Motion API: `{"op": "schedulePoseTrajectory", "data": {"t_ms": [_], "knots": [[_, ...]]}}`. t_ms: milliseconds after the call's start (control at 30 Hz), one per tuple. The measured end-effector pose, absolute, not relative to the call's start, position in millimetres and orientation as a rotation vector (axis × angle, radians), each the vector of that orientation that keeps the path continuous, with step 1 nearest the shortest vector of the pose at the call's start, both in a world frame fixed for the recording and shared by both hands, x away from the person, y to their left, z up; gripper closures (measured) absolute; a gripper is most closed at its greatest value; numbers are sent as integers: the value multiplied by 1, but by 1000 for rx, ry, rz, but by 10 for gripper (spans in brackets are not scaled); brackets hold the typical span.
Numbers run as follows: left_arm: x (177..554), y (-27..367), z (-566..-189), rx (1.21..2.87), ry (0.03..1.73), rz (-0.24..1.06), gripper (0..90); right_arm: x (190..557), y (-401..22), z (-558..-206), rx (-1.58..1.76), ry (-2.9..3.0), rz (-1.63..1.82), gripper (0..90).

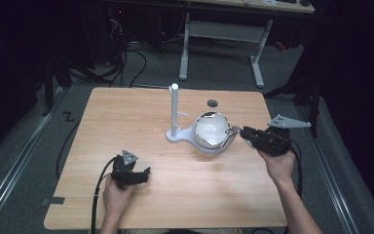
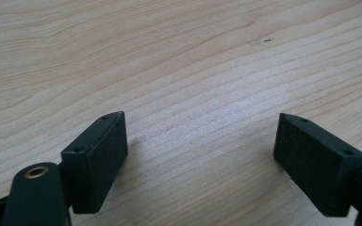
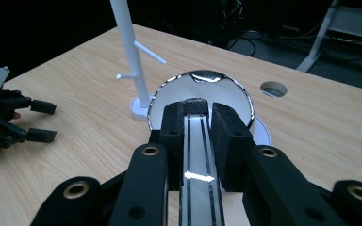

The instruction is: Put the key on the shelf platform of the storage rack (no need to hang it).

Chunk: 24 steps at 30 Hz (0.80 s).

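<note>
Right tool (image 3: 195, 123) pinches our ladle's handle (image 3: 195, 160), so its bowl (image 1: 211, 130) rests tilted on the white stand's (image 1: 174, 114) base, presumably ready for hanging. Left tool (image 1: 135, 176) waits spread on the bench (image 1: 126, 112), clear.

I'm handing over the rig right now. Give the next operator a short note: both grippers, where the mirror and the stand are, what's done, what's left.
Right gripper: jaws shut on the handle of the round mirror, which is tilted over the white stand's base.
Left gripper: jaws open, holding nothing, low over the table near the front left.
White stand: upright mid-table, side pegs bare.
Done: mirror gripped by its handle.
Left: probably hanging or setting the mirror on the stand; the left gripper could steady the base.
</note>
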<state>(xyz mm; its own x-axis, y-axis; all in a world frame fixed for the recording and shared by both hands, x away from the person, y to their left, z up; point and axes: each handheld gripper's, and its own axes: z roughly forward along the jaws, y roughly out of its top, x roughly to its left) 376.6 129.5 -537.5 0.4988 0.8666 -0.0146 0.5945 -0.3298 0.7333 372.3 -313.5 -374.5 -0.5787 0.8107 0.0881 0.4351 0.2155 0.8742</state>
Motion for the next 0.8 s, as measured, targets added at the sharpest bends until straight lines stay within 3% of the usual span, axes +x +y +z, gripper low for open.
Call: {"op": "schedulePoseTrajectory", "data": {"t_ms": [433, 800], "knots": [[377, 129, -537, 2051, 1195, 504, 186, 392, -291, -365, 1119, 2134, 1324, 762], [377, 130, -537, 2053, 1192, 505, 185, 414, -276, -377, 1150, 2161, 1271, 762]]}}
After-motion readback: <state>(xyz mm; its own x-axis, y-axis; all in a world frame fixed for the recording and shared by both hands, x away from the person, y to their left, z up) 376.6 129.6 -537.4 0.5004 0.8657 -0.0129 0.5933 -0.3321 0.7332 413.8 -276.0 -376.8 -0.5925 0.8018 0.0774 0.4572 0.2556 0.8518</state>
